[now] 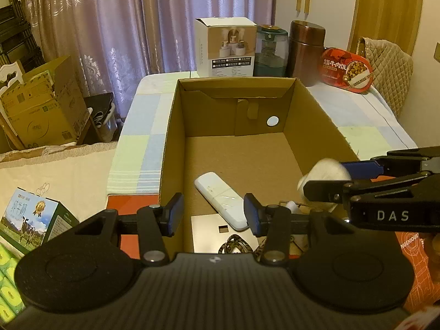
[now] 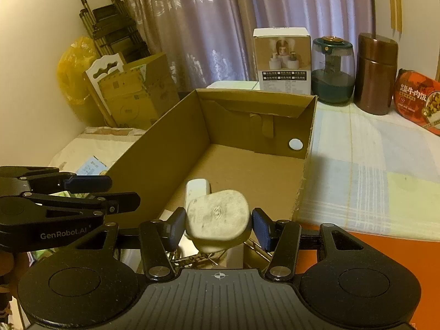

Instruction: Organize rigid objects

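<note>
Over the cardboard box [image 2: 176,148] I carry, in my right gripper [image 2: 217,224], a white plug-shaped block [image 2: 217,220], fingers pinching its flat sides—seemingly light, stiff, smooth; my left gripper [image 1: 213,211] hangs spread and empty.

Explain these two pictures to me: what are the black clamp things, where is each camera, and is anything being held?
Each black clamp is a hand-held gripper with a camera looking along its fingers. The left view shows the left gripper open with nothing in it, above a cardboard box that holds a white remote. The right view shows the right gripper with a white plug-like object between its fingers, apparently gripped, over the same box. A white carton, two jars and a red food tub stand behind on the checked cloth.
</note>
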